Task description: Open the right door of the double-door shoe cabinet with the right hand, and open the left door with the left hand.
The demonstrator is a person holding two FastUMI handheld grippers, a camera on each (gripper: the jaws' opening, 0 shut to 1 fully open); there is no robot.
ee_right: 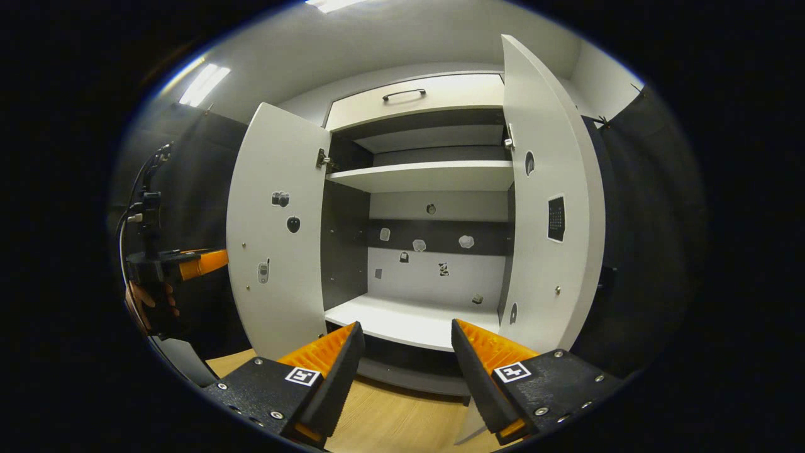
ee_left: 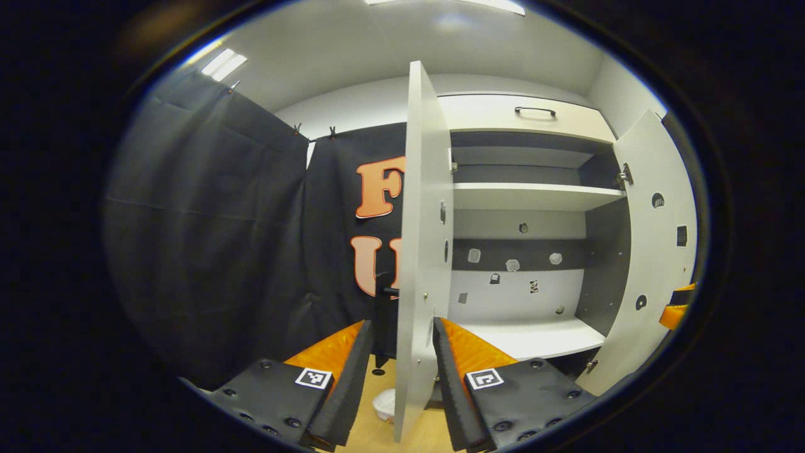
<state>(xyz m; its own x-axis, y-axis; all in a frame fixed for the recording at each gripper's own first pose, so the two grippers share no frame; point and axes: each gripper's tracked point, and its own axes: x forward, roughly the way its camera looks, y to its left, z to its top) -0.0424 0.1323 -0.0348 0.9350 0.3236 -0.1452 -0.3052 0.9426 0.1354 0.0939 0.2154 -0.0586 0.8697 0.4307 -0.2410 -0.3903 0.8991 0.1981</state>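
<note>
With both doors swung wide, left tongs (ee_left: 402, 371) straddle left door (ee_left: 421, 251).

Shoe cabinet (ee_right: 434, 189): both doors swung out, front opening unobstructed between them. Left door (ee_left: 420, 251): edge-on between the spread fingers of the left tongs (ee_left: 402, 371), splitting the approach; black cloth wall close on its outer side. Right door (ee_right: 547, 214): stands open just right of the right tongs (ee_right: 407, 371), which are spread with nothing between. Shelf (ee_right: 427, 176): crosses the interior, dividing it into upper and lower bays. Lower bay floor (ee_right: 409, 321): bare. Wooden floor (ee_right: 390, 421): open in front.
</note>
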